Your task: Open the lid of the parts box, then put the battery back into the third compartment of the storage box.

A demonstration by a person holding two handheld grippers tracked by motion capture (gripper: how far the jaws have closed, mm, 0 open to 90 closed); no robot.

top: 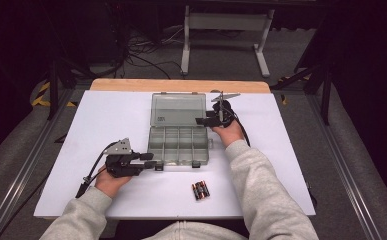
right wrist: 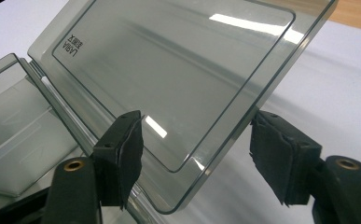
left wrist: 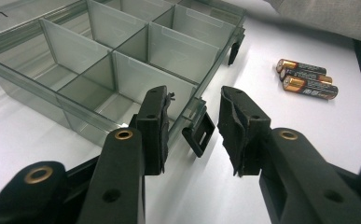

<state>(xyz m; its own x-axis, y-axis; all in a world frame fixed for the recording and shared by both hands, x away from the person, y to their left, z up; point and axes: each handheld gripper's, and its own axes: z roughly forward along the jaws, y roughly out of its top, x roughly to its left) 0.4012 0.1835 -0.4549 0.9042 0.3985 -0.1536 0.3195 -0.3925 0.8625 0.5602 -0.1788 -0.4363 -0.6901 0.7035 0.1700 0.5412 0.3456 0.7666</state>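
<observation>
White sheeting covers the desk (top: pixel 106 120), with a strip of bare wood showing along its far edge and dark floor with cables beyond. Near the desk's centre sits a translucent grey plastic organizer box (top: pixel 178 146), rectangular, its tray split by thin partitions into small compartments; every compartment on view holds nothing. Its hinged lid (top: pixel 177 109) stands raised toward the far edge, smooth and glossy with rounded corners and a small printed label near one corner. Two black latches hang on the tray's near wall; one latch (left wrist: pixel 198 133) is seen in the left gripper view. Three AA batteries (top: pixel 200 190), black with copper ends, lie side by side near the desk's near edge, apart from the box. The left gripper (top: pixel 153 160), held low and level in the left hand, points at the box's near left corner; its jaws stand apart on either side of that latch without pressing it. The right gripper (top: pixel 204 120), reaching from the right hand, straddles the lid's right edge, jaws apart, the pads clear of the plastic.
</observation>
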